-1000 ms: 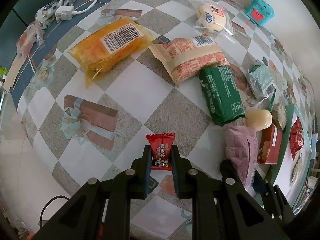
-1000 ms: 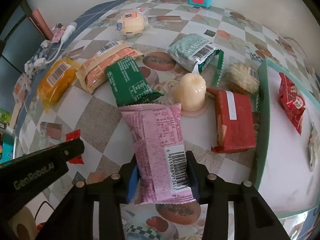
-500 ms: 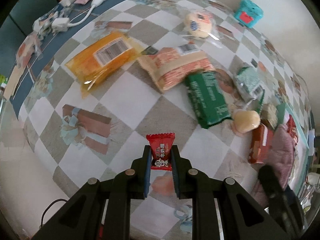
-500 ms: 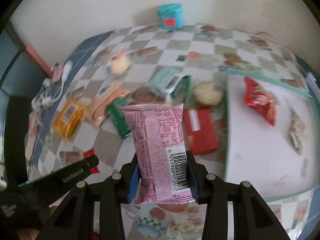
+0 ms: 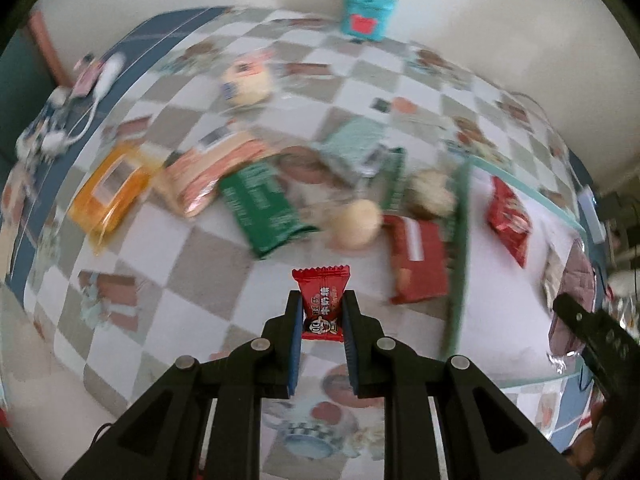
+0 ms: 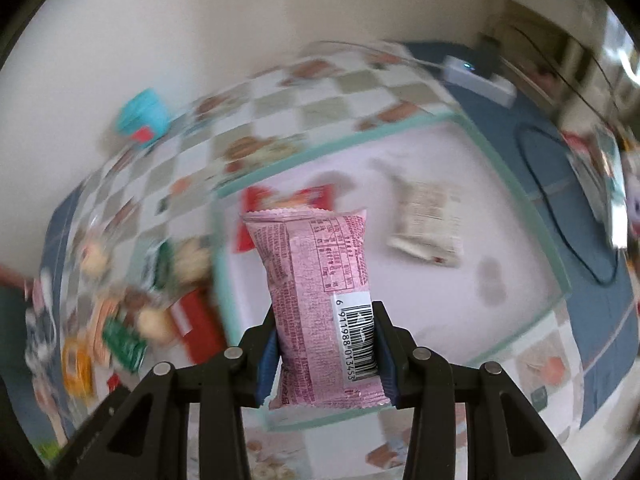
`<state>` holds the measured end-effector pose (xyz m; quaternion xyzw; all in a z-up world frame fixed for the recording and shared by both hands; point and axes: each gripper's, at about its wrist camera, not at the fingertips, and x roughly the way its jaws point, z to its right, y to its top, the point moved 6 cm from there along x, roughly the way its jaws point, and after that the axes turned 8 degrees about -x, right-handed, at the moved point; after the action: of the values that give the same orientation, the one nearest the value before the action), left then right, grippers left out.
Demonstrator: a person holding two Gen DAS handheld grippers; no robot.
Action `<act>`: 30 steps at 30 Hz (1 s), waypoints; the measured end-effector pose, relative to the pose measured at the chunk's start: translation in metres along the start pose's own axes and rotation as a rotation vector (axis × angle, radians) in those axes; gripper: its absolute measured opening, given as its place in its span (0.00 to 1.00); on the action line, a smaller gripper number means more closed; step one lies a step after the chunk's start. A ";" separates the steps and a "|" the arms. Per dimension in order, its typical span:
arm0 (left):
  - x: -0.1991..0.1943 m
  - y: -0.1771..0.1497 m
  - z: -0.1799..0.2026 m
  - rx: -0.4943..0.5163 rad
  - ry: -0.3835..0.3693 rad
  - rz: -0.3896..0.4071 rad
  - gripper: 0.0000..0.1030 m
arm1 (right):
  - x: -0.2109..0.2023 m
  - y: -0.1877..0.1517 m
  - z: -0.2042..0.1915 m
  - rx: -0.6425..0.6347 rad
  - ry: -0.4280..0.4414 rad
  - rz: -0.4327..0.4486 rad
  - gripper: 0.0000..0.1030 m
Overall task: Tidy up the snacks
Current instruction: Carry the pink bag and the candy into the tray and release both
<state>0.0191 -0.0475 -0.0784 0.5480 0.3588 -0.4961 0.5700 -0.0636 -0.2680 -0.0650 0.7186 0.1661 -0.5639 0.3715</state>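
1. The left gripper (image 5: 321, 320) is clamped on a small red candy (image 5: 322, 300), which sticks up between its pads above the checkered tablecloth (image 5: 208, 256).
2. The right gripper (image 6: 326, 344) is clamped on a pink snack packet (image 6: 320, 300), barcode facing the camera.
3. Beyond the right gripper lies a white tray with a green rim (image 6: 516, 184), holding a red packet (image 6: 288, 200) and a pale packet (image 6: 428, 220).
4. Ahead of the left gripper, blurred snacks lie scattered: a green packet (image 5: 260, 208) and an orange packet (image 5: 108, 196).

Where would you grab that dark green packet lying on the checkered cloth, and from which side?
Probably from above, across the short width of the dark green packet, near its middle. It lies flat, long and narrow, so the long edges give the fingers something to close on. The orange-striped packet crowds its upper left end and the pale round snack sits to its right.
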 end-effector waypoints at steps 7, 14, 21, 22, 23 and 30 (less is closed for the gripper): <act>-0.006 -0.007 0.049 0.122 -0.040 0.006 0.19 | 0.004 0.003 0.070 0.201 0.001 -0.028 0.43; 0.002 -0.021 0.111 0.276 -0.064 0.008 0.19 | 0.010 0.000 0.127 0.325 -0.080 -0.037 0.43; 0.013 -0.026 0.143 0.325 -0.098 0.003 0.19 | 0.023 -0.006 0.157 0.379 -0.108 -0.077 0.44; 0.014 -0.027 0.146 0.331 -0.101 0.006 0.19 | 0.023 -0.007 0.159 0.382 -0.108 -0.080 0.44; 0.015 -0.027 0.149 0.339 -0.103 0.009 0.19 | 0.024 -0.007 0.160 0.384 -0.107 -0.084 0.44; 0.021 -0.034 0.169 0.398 -0.145 0.008 0.19 | 0.029 -0.005 0.158 0.366 -0.105 -0.090 0.45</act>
<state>-0.0304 -0.2139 -0.0838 0.6140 0.2096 -0.5930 0.4768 -0.1662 -0.3835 -0.1082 0.7358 0.0732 -0.6373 0.2171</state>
